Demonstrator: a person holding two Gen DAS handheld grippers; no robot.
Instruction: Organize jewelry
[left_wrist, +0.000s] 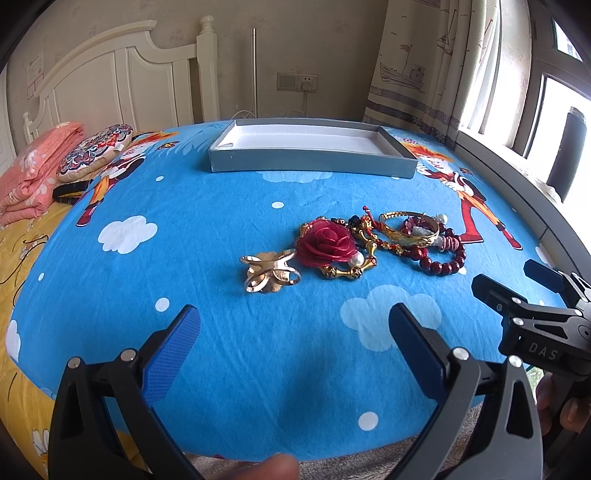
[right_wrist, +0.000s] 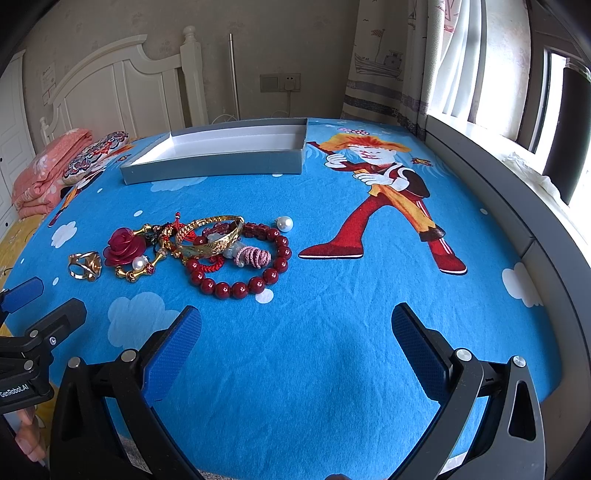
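A heap of jewelry lies on the blue cartoon bedsheet: a gold flower brooch (left_wrist: 270, 272) (right_wrist: 85, 266), a red rose brooch (left_wrist: 324, 242) (right_wrist: 122, 246) with a pearl, a gold bangle (left_wrist: 410, 228) (right_wrist: 212, 236), a dark red bead bracelet (left_wrist: 441, 260) (right_wrist: 240, 267), a pink knotted cord (right_wrist: 253, 255) and a loose pearl (right_wrist: 285, 223). Behind them stands an empty grey tray (left_wrist: 314, 161) (right_wrist: 214, 168) with a white floor. My left gripper (left_wrist: 295, 332) is open, short of the gold flower brooch. My right gripper (right_wrist: 295, 332) is open, short of the bead bracelet and to its right.
A folded pink blanket (left_wrist: 33, 173) and a patterned round cushion (left_wrist: 96, 151) lie at the far left by the white headboard (left_wrist: 122, 81). A grey ledge (right_wrist: 517, 206), curtain and window run along the right. The right gripper's body (left_wrist: 535, 314) shows in the left wrist view.
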